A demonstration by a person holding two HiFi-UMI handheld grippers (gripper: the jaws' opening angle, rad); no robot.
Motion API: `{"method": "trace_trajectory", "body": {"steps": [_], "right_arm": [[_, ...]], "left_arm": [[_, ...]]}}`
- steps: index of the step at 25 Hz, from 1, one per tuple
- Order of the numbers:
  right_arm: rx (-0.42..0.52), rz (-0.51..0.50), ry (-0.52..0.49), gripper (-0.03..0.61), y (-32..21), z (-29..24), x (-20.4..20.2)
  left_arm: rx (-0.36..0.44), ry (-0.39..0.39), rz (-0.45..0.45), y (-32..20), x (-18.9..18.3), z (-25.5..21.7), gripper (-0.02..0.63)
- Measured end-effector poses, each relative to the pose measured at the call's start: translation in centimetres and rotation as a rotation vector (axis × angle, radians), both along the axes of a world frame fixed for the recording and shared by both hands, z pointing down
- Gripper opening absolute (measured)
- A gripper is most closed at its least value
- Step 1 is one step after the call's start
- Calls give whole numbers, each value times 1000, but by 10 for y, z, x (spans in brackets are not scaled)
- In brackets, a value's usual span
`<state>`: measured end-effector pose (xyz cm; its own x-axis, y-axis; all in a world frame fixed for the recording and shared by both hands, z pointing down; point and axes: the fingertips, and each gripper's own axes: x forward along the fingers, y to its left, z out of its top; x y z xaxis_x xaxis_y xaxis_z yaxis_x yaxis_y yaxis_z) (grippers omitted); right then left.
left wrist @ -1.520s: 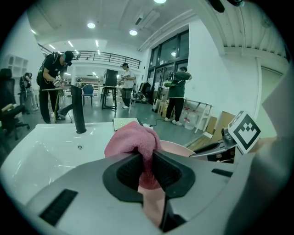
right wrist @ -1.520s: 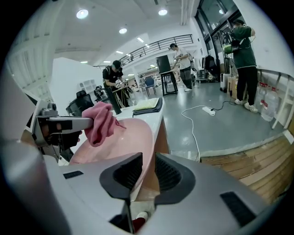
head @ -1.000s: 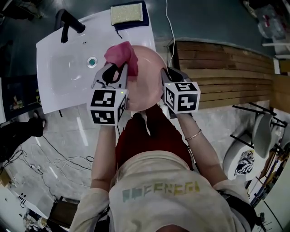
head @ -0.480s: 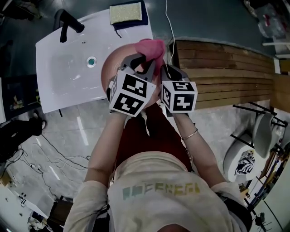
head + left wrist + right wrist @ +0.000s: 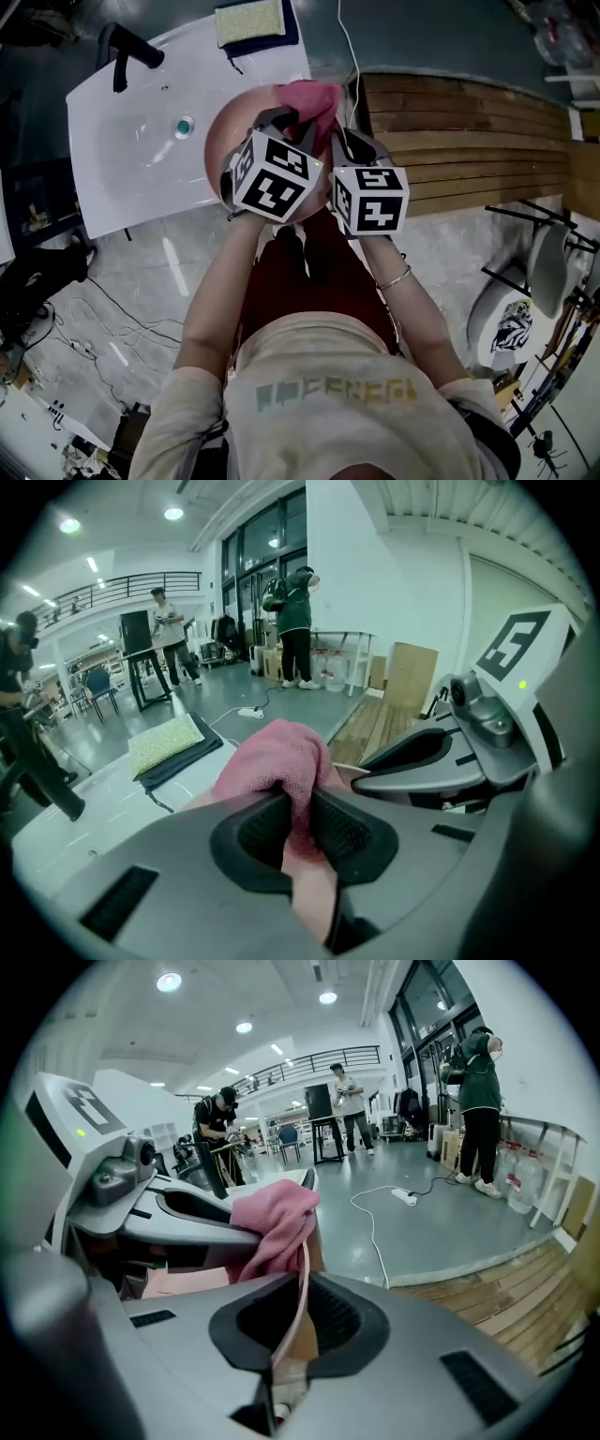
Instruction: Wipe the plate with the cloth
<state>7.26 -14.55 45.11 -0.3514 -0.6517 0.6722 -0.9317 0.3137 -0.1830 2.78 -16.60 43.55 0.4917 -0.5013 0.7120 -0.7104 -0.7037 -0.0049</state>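
Observation:
A pale pink plate [image 5: 221, 141] is held up in front of me, above the edge of the white sink. My right gripper [image 5: 339, 148] is shut on the plate's right rim; the thin rim [image 5: 298, 1307] runs between its jaws. My left gripper [image 5: 286, 122] is shut on a bunched pink cloth [image 5: 309, 98] and presses it against the plate's upper right part. In the left gripper view the cloth [image 5: 277, 761] bulges out above the jaws, with the right gripper [image 5: 441, 761] close at the right. The cloth [image 5: 272, 1218] also shows in the right gripper view.
A white sink [image 5: 141, 141] with a black tap [image 5: 127, 47] and a teal drain [image 5: 184, 125] lies at the left. A yellow-green sponge [image 5: 248, 19] rests on a dark pad at its far corner. Wooden slats [image 5: 469, 131] lie at the right. People stand far off.
My left gripper has carried the cloth from the plate's upper left across to its upper right, beside the right gripper. The plate and right gripper have barely moved.

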Motion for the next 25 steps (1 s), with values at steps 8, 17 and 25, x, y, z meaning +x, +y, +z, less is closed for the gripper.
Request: {"method": "trace_trajectory", "body": {"steps": [8,17,25], "right_arm": [[0,-4,32,58,-2,1,-1],[1,-7,61,58,-2,-1,-4],[3,2,65,58,-1,-2,-6]], "left_arm": [[-33,-40,-51,-7,-30,6,66],[-28,-156,-88,-4,-75,8,66],[-16,-236,-128,3,-119,8,66]]}}
